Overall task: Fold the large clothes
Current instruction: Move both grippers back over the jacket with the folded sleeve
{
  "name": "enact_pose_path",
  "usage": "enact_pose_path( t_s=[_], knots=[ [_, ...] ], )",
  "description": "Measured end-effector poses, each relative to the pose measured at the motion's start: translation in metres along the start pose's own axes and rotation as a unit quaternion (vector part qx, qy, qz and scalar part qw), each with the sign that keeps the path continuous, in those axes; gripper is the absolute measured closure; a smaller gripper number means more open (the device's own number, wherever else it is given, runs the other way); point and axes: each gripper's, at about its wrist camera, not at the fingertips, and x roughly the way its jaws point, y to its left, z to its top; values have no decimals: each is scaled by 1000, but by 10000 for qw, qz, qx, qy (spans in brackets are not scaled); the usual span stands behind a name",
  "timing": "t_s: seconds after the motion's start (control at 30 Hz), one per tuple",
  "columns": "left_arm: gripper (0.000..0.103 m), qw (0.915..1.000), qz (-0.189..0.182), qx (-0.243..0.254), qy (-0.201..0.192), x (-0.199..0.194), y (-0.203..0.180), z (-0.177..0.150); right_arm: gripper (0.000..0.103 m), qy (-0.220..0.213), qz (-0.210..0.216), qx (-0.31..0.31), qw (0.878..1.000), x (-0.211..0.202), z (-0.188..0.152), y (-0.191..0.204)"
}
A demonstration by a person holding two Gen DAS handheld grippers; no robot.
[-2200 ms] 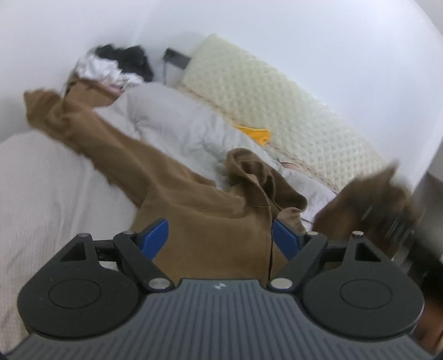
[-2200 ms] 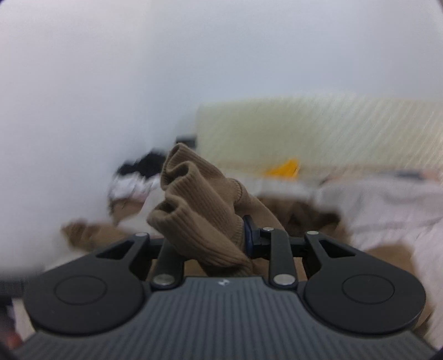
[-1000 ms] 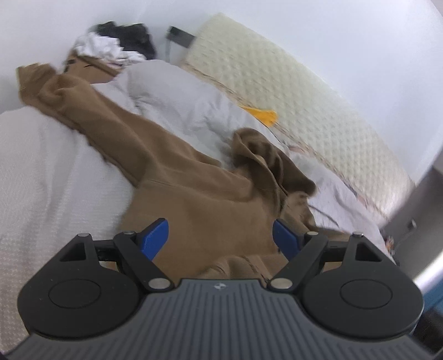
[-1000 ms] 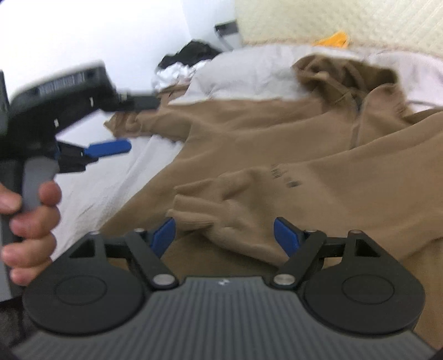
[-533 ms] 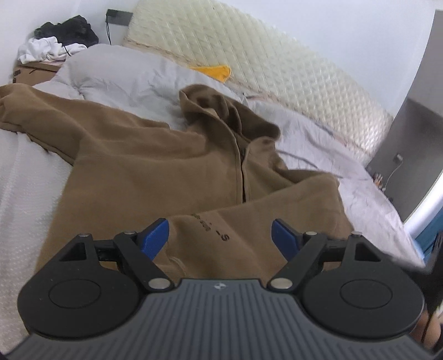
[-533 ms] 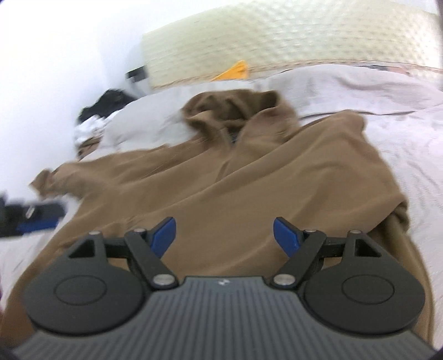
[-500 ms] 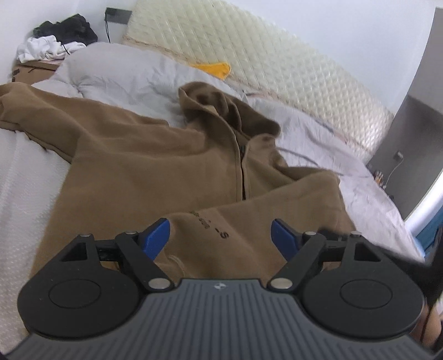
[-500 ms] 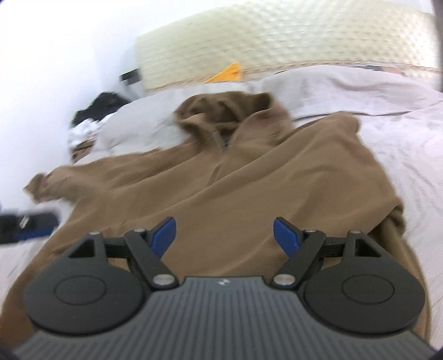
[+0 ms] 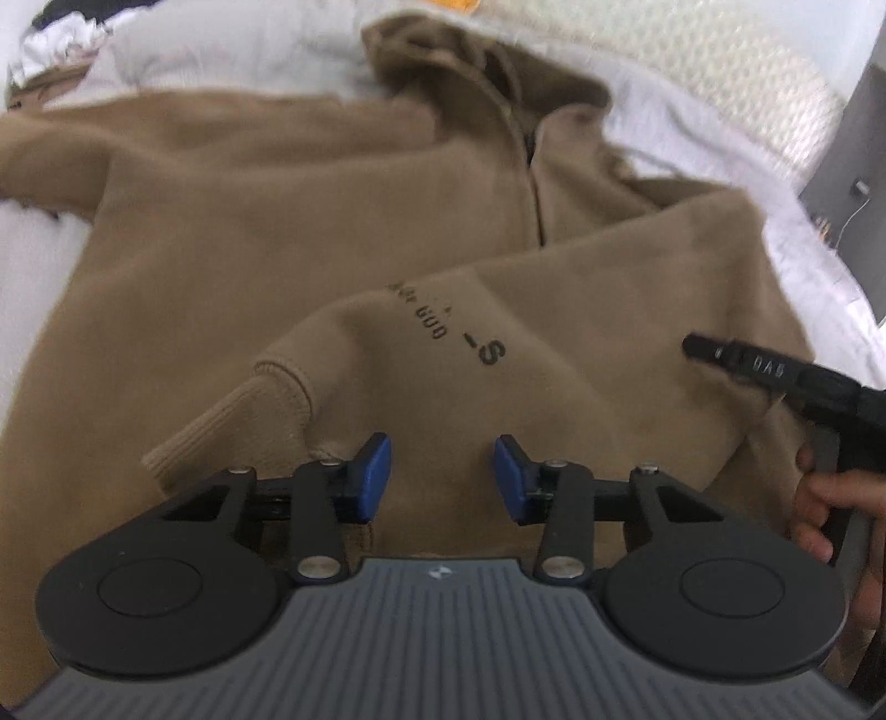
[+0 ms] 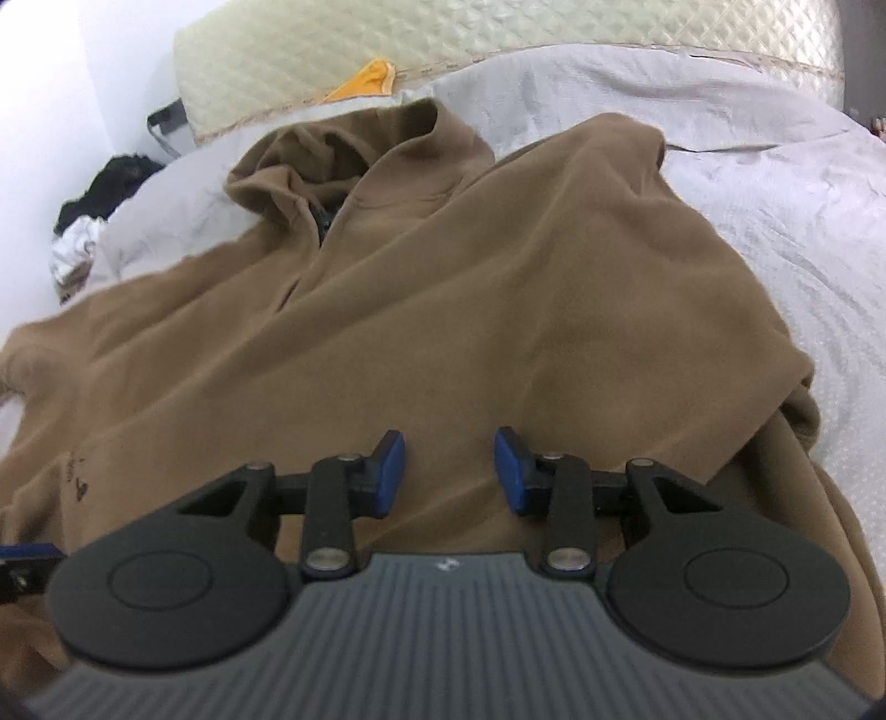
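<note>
Across the bed (image 10: 786,183), the brown hoodie (image 9: 310,221) is lying front-up w/ hood toward the quilted headboard (image 10: 498,50), right sleeve already laid over the chest, ribbed cuff (image 9: 221,421) sitting near the bottom hem. Both grippers are dropping onto that lower edge, prob. to pinch it for the next fold. Left gripper (image 9: 442,476) and right gripper (image 10: 448,471) have just been closing; jaws are standing narrow, partly apart, fabric showing between but pads not pressing yet. Cloth is looking thick, soft fleece, rumpled; bedding is looking pale, finely textured.
</note>
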Motion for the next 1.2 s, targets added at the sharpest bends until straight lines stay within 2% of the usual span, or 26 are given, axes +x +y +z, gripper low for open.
enact_pose_path(
  t_s=[0.23, 0.43, 0.5, 0.6, 0.7, 0.77, 1.03, 1.2],
  knots=[
    [55, 9999, 13, -107, 31, 7, 6, 1, 65, -126, -73, -357, 9993, 13, -5, 2],
    [54, 9999, -59, -105, -102, -5, 2, 0, 65, -164, -28, -195, 9997, 6, -3, -1],
    [53, 9998, -56, -102, -164, -11, 1, -1, 65, -170, -248, -346, 9989, -1, -2, 5],
    [53, 9993, 28, -25, -385, -24, -3, -3, 64, -292, -204, -357, 9987, -18, -3, 12],
    [46, 9968, 83, 17, -792, -48, -6, -8, 64, -470, -30, -60, 9989, -43, -1, 16],
    [45, 9947, -6, 64, -1024, -64, -8, -12, 64, -631, 55, -6, 9980, -63, 0, 23],
    [40, 9871, -140, 227, -1579, -115, -21, -25, 62, -1043, 403, 323, 9932, -146, -7, 39],
    [36, 9811, -187, 172, -1918, -165, -21, -40, 60, -1083, 627, 515, 9908, -180, -21, 48]
  ],
)
